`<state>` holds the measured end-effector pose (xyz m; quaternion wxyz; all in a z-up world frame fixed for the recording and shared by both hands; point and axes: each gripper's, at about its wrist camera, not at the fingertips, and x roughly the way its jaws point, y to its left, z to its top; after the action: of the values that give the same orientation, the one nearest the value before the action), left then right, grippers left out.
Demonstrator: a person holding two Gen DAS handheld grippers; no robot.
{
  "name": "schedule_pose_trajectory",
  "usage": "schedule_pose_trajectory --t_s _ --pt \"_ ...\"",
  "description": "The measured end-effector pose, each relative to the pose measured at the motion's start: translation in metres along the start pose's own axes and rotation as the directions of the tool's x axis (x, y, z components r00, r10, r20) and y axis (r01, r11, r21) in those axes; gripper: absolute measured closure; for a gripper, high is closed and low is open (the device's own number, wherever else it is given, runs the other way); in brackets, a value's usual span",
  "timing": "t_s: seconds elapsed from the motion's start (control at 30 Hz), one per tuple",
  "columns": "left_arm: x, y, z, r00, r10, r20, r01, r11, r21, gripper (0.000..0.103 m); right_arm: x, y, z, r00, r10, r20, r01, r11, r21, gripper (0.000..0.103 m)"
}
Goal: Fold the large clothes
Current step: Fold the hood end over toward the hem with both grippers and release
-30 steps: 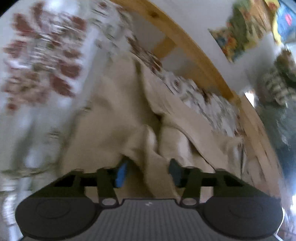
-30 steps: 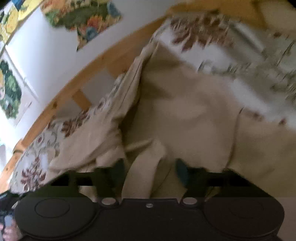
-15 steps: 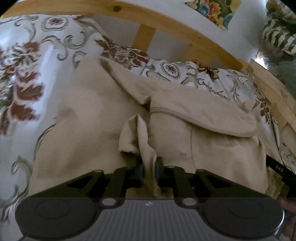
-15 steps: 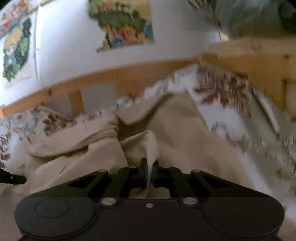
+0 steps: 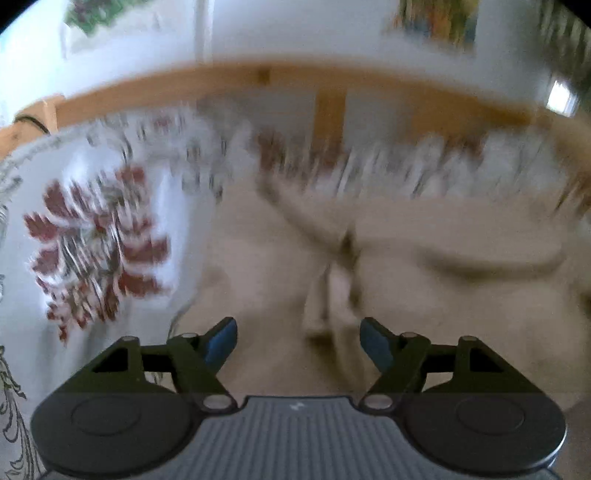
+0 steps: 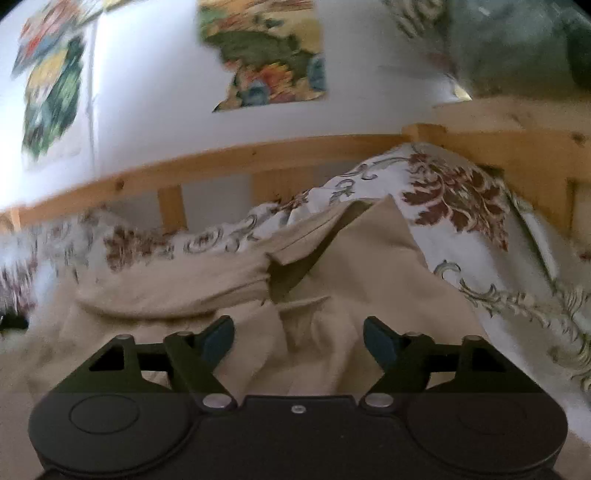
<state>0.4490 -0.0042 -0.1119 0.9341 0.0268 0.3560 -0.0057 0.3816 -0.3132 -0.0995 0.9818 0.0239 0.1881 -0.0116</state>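
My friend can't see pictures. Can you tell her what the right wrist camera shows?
A rumpled beige garment lies on a flowered bedspread, with the right hand-held gripper opening just above it, gripping nothing. Behind are a wooden bed rail and colourful wall pictures.

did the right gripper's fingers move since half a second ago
Yes. The right gripper is opening: its fingers pinched a fold of the beige garment, and now stand apart, clear of it, with the wooden rail in much the same place.

Bedsheet [image 5: 110,229] and wall pictures [image 5: 436,18] motion-blurred

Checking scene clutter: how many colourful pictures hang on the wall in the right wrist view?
2: one picture above the wooden bed rail, another picture at far left. More may lie outside the frame.
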Motion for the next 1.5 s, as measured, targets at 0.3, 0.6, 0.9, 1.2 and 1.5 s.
schedule_pose_trajectory --t_s 0.3,0.6,0.9,1.2,1.5 --pt "-0.029 0.029 -0.009 0.998 -0.044 -0.038 0.042 0.998 -0.053 0.010 -0.009 -0.021 -0.008 0.991 -0.130 -0.009 0.129 0.990 -0.058 0.017" --pt "-0.150 0.017 -0.048 0.989 -0.109 0.099 0.105 0.994 0.044 0.001 -0.072 -0.019 0.018 0.998 0.041 0.037 -0.038 0.997 -0.071 0.001" --pt "-0.208 -0.043 -0.119 0.950 -0.299 0.092 0.260 0.918 0.301 0.001 -0.208 0.009 0.038 0.947 0.315 -0.064 -0.321 0.925 -0.206 0.001" --pt "-0.219 -0.066 -0.181 0.876 -0.475 -0.087 0.454 0.750 0.481 0.001 -0.271 0.055 -0.040 0.935 0.041 -0.351 -0.310 0.575 -0.757 0.001" --pt "-0.209 -0.050 -0.199 0.926 -0.358 -0.121 0.365 0.763 0.533 0.001 -0.198 0.042 -0.113 0.887 -0.042 -0.460 -0.353 0.579 -0.735 0.010"
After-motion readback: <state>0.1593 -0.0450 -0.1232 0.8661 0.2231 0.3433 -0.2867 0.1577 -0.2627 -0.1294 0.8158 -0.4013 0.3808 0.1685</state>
